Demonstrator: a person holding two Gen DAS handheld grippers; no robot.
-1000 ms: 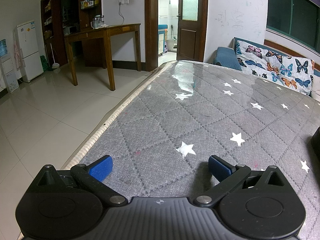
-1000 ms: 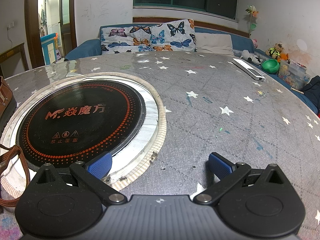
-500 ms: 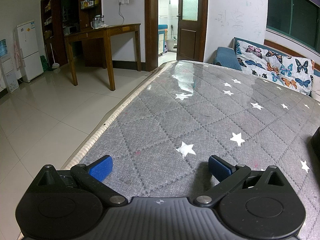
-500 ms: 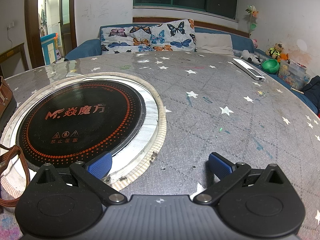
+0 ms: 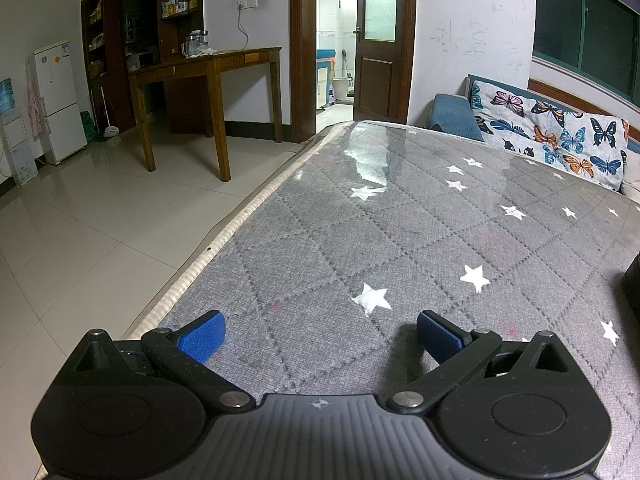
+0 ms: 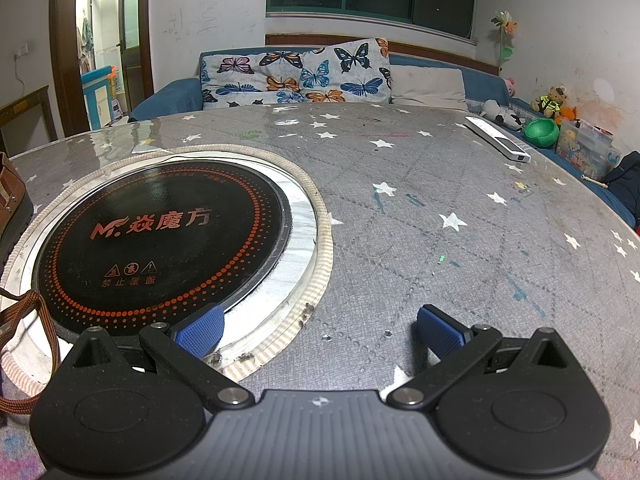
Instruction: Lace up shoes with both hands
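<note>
A brown shoe (image 6: 12, 196) shows only as a sliver at the left edge of the right wrist view, and its brown lace (image 6: 38, 328) loops loose over the table in front of it. My right gripper (image 6: 320, 330) stands open low over the table, to the right of the lace, holding nothing. In the left wrist view my left gripper (image 5: 320, 330) is open over the grey star-patterned tablecloth (image 5: 400, 240) with nothing between its blue pads. A dark object (image 5: 632, 284) pokes in at that view's right edge; I cannot tell what it is.
A round black induction hob (image 6: 160, 236) is set into the table ahead of the right gripper. A white remote (image 6: 498, 138) lies at the far right. The table's left edge (image 5: 224, 236) drops to a tiled floor. A butterfly-print cushion (image 6: 296, 74) lies on the sofa behind.
</note>
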